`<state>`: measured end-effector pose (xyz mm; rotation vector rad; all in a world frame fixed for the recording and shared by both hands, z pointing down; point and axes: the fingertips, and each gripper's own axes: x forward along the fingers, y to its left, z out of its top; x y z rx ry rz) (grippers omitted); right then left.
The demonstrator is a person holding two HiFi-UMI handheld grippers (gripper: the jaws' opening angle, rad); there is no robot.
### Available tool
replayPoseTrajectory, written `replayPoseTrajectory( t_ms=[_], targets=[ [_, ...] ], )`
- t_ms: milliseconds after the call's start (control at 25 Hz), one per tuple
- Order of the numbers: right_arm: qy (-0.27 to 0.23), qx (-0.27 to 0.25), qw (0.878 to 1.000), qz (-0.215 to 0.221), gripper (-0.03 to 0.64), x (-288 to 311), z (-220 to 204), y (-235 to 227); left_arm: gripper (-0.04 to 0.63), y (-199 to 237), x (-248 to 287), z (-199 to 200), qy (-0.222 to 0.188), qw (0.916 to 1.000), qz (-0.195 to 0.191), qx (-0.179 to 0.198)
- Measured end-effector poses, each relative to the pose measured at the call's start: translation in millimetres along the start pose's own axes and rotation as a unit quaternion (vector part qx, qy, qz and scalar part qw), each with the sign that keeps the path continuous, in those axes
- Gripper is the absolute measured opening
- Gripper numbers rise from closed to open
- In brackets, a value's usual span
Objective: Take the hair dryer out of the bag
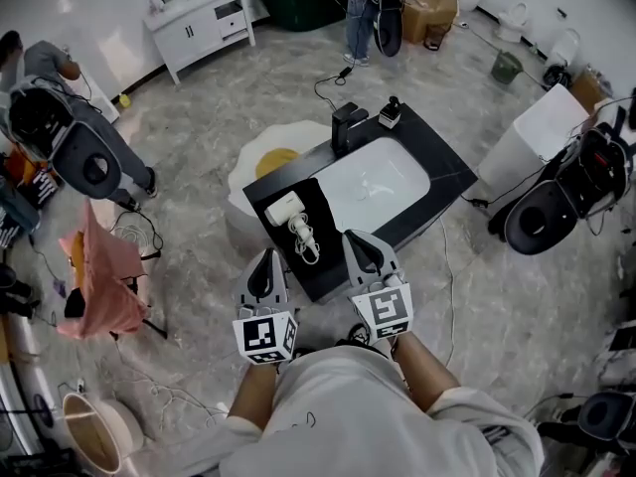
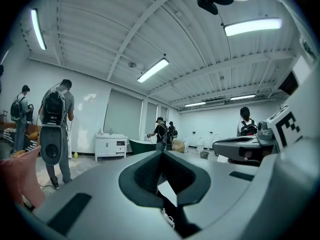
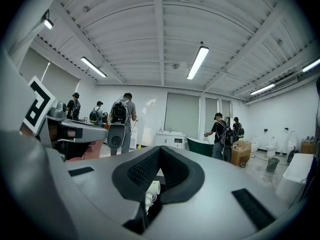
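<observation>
Your left gripper [image 1: 267,257] has its jaws pressed together with nothing between them; in the left gripper view [image 2: 161,154] the dark pads meet at the tip and point level across the room. In the head view a pink cloth [image 1: 99,278] hangs on a stand well out at its nine o'clock. An egg-shaped rug [image 1: 266,159], white with a yellow middle, lies on the floor at its twelve o'clock, partly under the black counter [image 1: 447,172].

The hair dryer [image 1: 286,210] is white and lies on a flat black piece [image 1: 320,266] at the near left end of that counter. You cannot tell from these views whether that piece is the bag. The dryer is out in the open on top of it, with its body at the far end and its handle and white cord [image 1: 308,249] trailing toward you. It sits at one o'clock from your left gripper and eleven o'clock from your right, near both and touching neither. In the right gripper view the dryer [image 3: 151,189] shows as a white shape low in the gap under the pads.

Your right gripper [image 1: 355,238] is closed and empty too, its tip over the near edge of the counter; in the right gripper view [image 3: 159,149] its pads lie flat against each other. At its twelve o'clock the white basin [image 1: 383,182] is sunk into the counter, with a black faucet [image 1: 348,125] on the far rim. A white fixture [image 1: 537,137] stands on the floor at its two o'clock.
</observation>
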<state>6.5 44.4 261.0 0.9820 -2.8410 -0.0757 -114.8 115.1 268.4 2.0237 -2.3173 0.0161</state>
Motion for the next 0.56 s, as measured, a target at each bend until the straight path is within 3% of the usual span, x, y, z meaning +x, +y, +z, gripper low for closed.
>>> replayPoseTrajectory(
  t_ms=[560],
  targets=[
    [-0.003, 0.004, 1.000, -0.024, -0.003, -5, -6, -30, 0.018, 14, 4, 2, -0.007, 0.9998, 0.010, 0.012]
  ],
)
